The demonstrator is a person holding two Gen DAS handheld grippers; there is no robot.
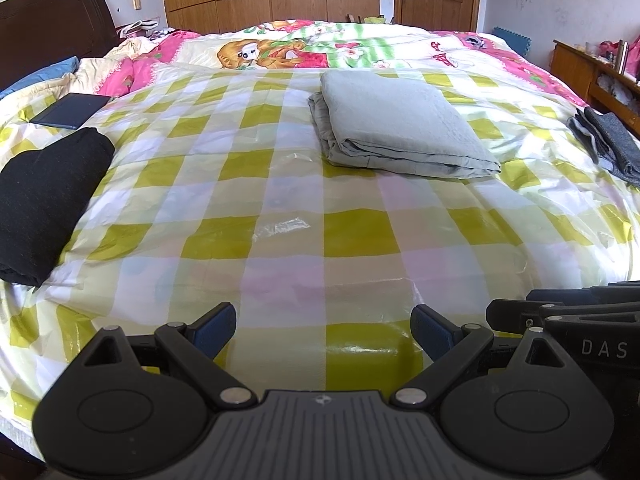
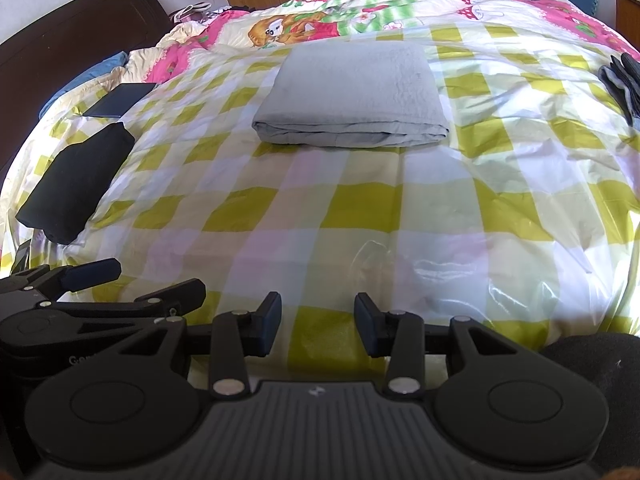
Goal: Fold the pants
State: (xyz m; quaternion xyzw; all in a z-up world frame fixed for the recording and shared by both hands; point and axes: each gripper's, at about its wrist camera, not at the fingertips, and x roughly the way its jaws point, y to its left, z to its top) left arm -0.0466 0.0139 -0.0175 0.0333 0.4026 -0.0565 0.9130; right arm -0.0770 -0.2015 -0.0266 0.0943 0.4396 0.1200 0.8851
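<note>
Folded grey pants [image 2: 352, 100] lie on the bed [image 2: 360, 216], well ahead of both hand-held grippers. Left hand-held gripper [image 1: 324, 330]: jaws wide, empty. Right hand-held gripper [image 2: 318, 324]: jaws partly apart, empty. Neither touches the pants.

A bed [image 1: 280, 208] under a glossy yellow-and-white checked cover [image 2: 360, 208] carries everything. Straight ahead of both claws lie folded grey-green pants [image 2: 352, 92]. Far to the left rests a folded black garment [image 1: 44, 200], a dark flat tablet [image 1: 70, 110] beyond it. Far right lies folded grey clothing [image 1: 608, 140].
</note>
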